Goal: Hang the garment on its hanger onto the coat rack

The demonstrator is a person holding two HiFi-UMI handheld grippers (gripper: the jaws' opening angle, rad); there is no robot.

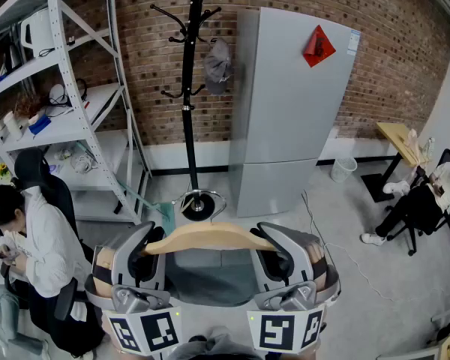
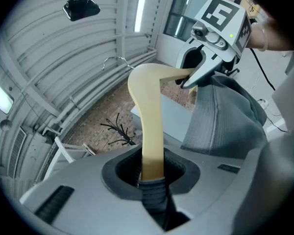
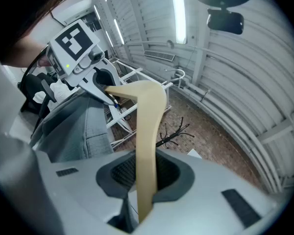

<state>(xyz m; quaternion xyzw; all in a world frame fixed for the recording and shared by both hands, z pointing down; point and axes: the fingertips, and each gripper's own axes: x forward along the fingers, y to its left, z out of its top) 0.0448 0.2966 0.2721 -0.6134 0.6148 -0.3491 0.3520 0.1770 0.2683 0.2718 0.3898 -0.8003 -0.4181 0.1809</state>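
Note:
A pale wooden hanger (image 1: 210,238) lies level between my two grippers, with a grey garment (image 1: 210,280) draped under it. My left gripper (image 1: 151,250) is shut on the hanger's left end (image 2: 152,126), where grey cloth (image 2: 225,116) shows below the wood. My right gripper (image 1: 266,250) is shut on the right end (image 3: 147,146). The hanger's metal hook (image 2: 115,60) points up and away. The black coat rack (image 1: 190,88) stands ahead on the floor, apart from the hanger, with a grey cap (image 1: 217,64) on one of its arms.
A grey fridge (image 1: 285,111) stands just right of the rack against the brick wall. White metal shelving (image 1: 67,88) fills the left. A seated person in white (image 1: 30,246) is near left; another person (image 1: 420,201) sits far right by a small bin (image 1: 343,169).

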